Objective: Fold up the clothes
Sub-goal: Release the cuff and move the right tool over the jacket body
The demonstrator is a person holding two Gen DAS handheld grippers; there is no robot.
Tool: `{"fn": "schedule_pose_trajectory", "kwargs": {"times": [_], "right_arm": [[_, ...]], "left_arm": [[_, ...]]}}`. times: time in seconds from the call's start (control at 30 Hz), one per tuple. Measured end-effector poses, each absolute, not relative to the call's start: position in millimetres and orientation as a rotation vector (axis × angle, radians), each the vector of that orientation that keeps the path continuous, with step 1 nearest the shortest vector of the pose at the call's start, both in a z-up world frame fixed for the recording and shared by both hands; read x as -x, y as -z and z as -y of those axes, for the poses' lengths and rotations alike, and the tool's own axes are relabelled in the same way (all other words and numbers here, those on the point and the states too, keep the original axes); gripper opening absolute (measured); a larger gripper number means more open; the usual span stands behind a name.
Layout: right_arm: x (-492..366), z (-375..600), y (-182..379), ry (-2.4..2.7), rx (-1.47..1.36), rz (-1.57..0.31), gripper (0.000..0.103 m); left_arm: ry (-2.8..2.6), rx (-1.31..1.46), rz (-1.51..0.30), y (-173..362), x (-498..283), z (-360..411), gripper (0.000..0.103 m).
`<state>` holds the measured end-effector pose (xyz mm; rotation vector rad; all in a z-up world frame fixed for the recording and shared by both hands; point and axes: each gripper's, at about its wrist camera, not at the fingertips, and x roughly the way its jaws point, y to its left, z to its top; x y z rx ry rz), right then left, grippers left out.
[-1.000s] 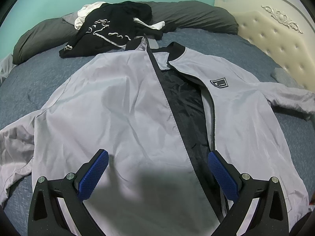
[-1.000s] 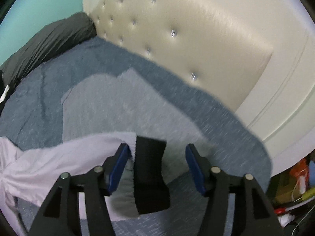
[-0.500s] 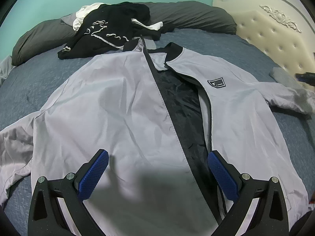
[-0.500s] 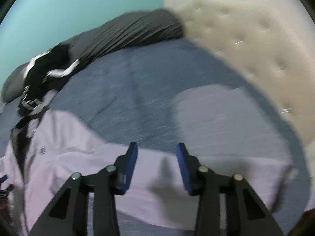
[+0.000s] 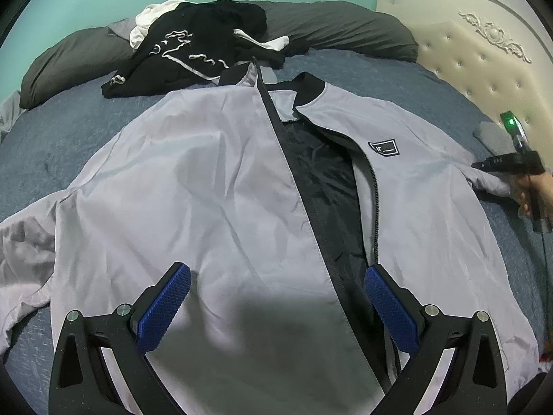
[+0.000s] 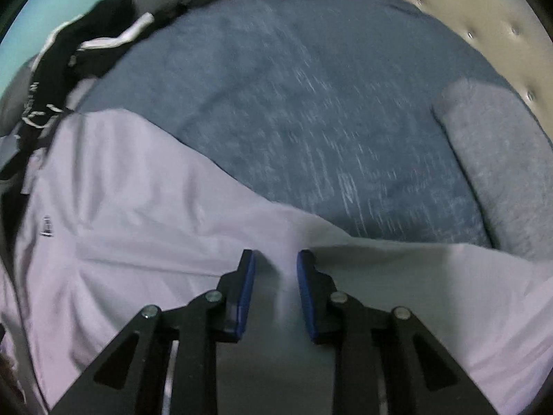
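My right gripper (image 6: pixel 275 259) has just been closing, its 2 blue pads narrowed around a ridge of sleeve without clearly pinching it, while my left gripper (image 5: pixel 276 306) hangs wide open over the hem. I judge the slick fabric could slip out. The pale grey zip-front jacket (image 5: pixel 214 186) lies unzipped, flat on the blue bedspread (image 5: pixel 397 79).
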<state>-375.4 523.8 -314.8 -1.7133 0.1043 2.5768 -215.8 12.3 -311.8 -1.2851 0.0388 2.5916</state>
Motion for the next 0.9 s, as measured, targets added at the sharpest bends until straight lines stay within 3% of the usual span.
{"fn": "schedule_pose_trajectory", "kwargs": {"times": [0.27,0.4,0.5,0.63,0.77,0.9], "right_arm": [[374.6,-532.0,291.6,-2.673,1.524,-0.140,0.021],[387.3,-535.2,305.1,-2.604,1.618,-0.171,0.021],[384.4,-536.0,294.5,-2.637,1.531,-0.220,0.021],[374.9,-501.8,270.2,-2.786,1.455,-0.143,0.023],[367.5,-449.8,261.6,-2.938,1.476,-0.243,0.024],[367.5,-387.6,271.3,-3.020,1.610,-0.310,0.037]], "left_arm": [[-2.589,1.288,-0.046,313.1,216.4,-12.3,0.103],[-2.591,1.287,-0.035,312.5,217.1,-10.9,0.103],[-2.596,1.281,-0.027,310.8,217.1,-10.0,0.103],[-2.596,1.278,-0.023,308.6,215.7,-9.9,0.103],[-2.607,1.262,-0.016,302.5,212.6,-7.8,0.103],[-2.622,1.262,-0.009,297.2,211.8,0.1,0.103]]}}
